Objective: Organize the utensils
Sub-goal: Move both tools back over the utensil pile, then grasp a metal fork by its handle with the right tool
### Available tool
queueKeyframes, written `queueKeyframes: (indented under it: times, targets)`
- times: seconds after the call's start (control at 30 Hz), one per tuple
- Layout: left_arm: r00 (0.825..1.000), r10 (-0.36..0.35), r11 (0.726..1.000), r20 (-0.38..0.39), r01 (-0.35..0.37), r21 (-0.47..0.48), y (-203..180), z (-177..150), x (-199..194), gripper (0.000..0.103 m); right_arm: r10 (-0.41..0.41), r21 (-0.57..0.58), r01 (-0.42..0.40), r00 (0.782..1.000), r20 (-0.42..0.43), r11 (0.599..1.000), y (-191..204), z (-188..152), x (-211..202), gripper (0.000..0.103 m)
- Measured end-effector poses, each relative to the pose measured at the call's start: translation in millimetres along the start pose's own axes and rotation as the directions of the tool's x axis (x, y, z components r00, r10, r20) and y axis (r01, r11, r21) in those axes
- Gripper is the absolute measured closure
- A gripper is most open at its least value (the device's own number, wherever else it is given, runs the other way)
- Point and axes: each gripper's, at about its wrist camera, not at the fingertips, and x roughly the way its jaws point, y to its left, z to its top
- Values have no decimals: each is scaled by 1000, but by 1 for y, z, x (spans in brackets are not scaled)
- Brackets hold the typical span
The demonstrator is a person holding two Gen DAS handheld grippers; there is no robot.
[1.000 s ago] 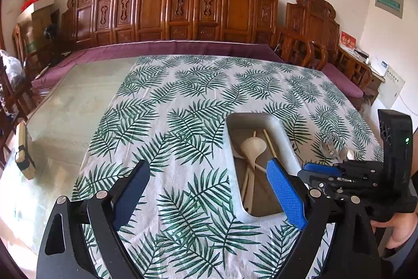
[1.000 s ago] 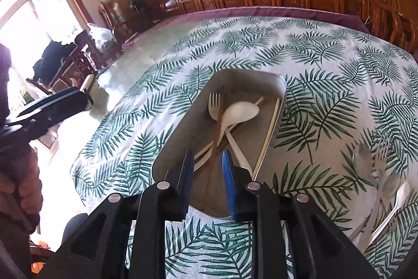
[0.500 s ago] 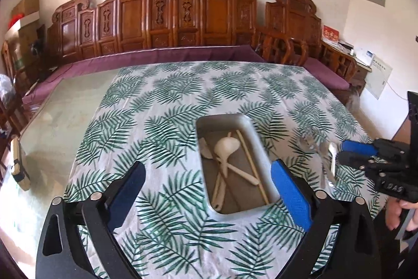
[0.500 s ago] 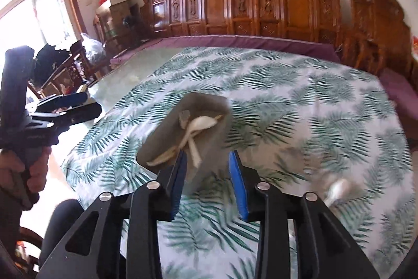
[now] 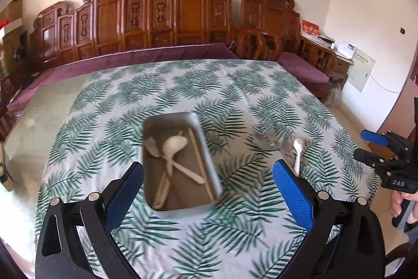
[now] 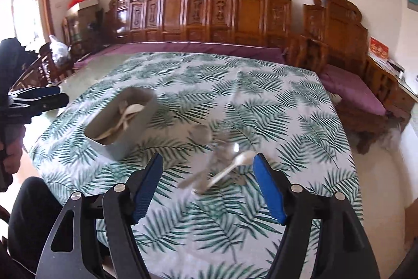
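A grey rectangular tray [image 5: 209, 166] [image 6: 135, 132] sits on the leaf-print tablecloth, holding a white spoon [image 5: 172, 148], chopsticks and other utensils. To its right lies a loose pile of metal utensils [image 6: 219, 156] with a white plastic spoon [image 6: 230, 166] [image 5: 297, 151] on top. My left gripper [image 5: 209, 190] hovers wide open in front of the tray with nothing between its fingers. My right gripper [image 6: 207, 182] is above the near side of the pile, its jaws opening and nothing held. It also shows at the right edge of the left wrist view [image 5: 371, 145].
The tablecloth [image 5: 183, 85] covers a table with a bare glass strip [image 5: 47, 117] at the left. Carved wooden benches with purple cushions [image 5: 156, 54] line the far side. A hand [image 5: 402, 203] grips the right tool's handle; a dark trouser leg [image 6: 28, 213] is at lower left.
My right gripper swung from over the tray to the loose utensil pile at the right and its jaws spread apart. My left gripper shifted so the tray now lies centred ahead of it.
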Motion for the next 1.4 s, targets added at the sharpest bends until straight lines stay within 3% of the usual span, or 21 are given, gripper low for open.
queueKeyframes:
  times: [0.13, 0.4, 0.53, 0.83, 1.07, 1.13, 1.2, 1.4]
  targets:
    - [999, -36, 999, -21, 36, 12, -23, -1, 20, 8, 22, 37, -21, 999, -28, 999, -17, -11, 20, 29]
    - [994, -70, 997, -89, 71, 17, -45, -1, 63, 8, 89, 51, -83, 986, -141, 995, -18, -12, 79, 54]
    - [992, -71, 997, -103, 73, 16, -45, 0, 73, 8, 127, 78, -114, 974, -190, 990, -15, -7, 116, 59]
    - [989, -94, 995, -114, 96, 16, -46, 6, 82, 8, 97, 140, -54, 940, -327, 989, -12, -6, 183, 70]
    - [987, -108, 994, -121, 108, -6, -39, 5, 86, 8, 61, 147, -5, 923, -381, 989, -11, -13, 191, 73]
    - [987, -104, 995, -123, 104, -7, -37, 6, 86, 8, 66, 164, -2, 920, -387, 987, -13, -14, 189, 77]
    - [987, -104, 995, -123, 104, -8, -35, 6, 84, 8, 70, 172, -1, 916, -394, 985, -12, -17, 187, 91]
    - [987, -103, 995, -120, 102, -11, -30, 6, 81, 8, 59, 182, 15, 917, -395, 983, -15, -21, 180, 91]
